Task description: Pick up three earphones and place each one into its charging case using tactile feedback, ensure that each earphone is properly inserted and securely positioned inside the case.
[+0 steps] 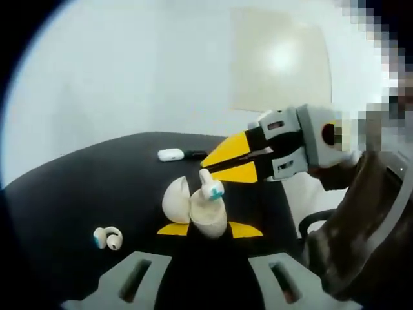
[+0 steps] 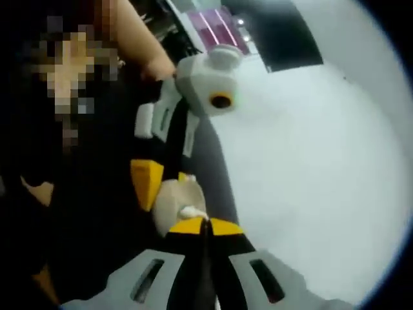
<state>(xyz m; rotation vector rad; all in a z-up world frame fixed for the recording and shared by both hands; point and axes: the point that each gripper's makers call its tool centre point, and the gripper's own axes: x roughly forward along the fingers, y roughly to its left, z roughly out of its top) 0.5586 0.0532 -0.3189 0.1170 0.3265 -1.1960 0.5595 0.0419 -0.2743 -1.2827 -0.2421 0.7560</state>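
Observation:
My left gripper (image 1: 210, 230) is shut on an open cream charging case (image 1: 208, 218), whose lid (image 1: 175, 201) is tipped to the left. A white earphone with a teal mark (image 1: 210, 185) stands up out of the case. The right gripper (image 1: 208, 164) comes in from the right, just above that earphone. In the right gripper view, my right gripper (image 2: 206, 225) has its yellow jaws shut together, tips against the white earphone (image 2: 191, 212) in the case (image 2: 169, 203). A second earphone (image 1: 106, 237) lies on the black table at the left.
A closed white case (image 1: 171, 154) with a small dark object (image 1: 193, 154) beside it lies at the far side of the black table (image 1: 97, 181). A person's sleeve (image 1: 361, 232) is at the right. A white wall lies beyond the table.

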